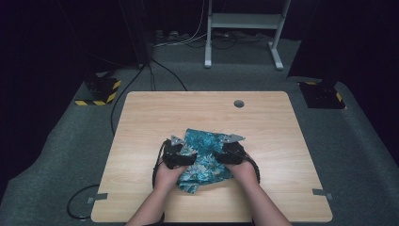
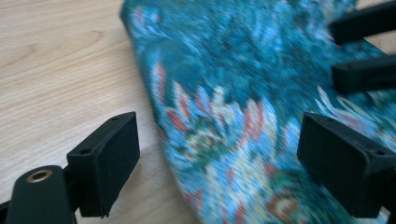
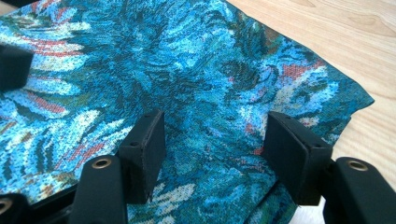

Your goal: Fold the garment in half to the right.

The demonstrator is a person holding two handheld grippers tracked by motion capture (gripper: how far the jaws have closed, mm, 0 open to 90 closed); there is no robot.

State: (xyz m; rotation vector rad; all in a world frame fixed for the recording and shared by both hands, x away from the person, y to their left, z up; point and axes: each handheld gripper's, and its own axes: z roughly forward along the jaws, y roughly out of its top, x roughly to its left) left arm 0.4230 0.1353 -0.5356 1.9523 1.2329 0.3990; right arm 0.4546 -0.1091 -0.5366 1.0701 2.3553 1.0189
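A teal cloth (image 1: 206, 155) with a blue, white and red flower pattern lies crumpled on the wooden table (image 1: 141, 122), toward its front middle. My left gripper (image 1: 189, 158) sits at the cloth's left side, pointing inward. In the left gripper view its jaws (image 2: 219, 133) stand wide apart, one over bare wood, the other over the cloth (image 2: 233, 70), neither pad pressing. My right gripper (image 1: 219, 155) is at the cloth's right side. Its jaws (image 3: 217, 126) are open just above the fabric (image 3: 163, 56), nothing pinched. The right gripper's fingers (image 2: 362, 74) show across the cloth.
A round cable hole (image 1: 239, 103) sits near the table's far edge. Behind the table stand a white metal frame (image 1: 244, 21) and two bases with yellow-black tape (image 1: 99, 92). Cables run over the grey floor at left. Bare wood surrounds the cloth.
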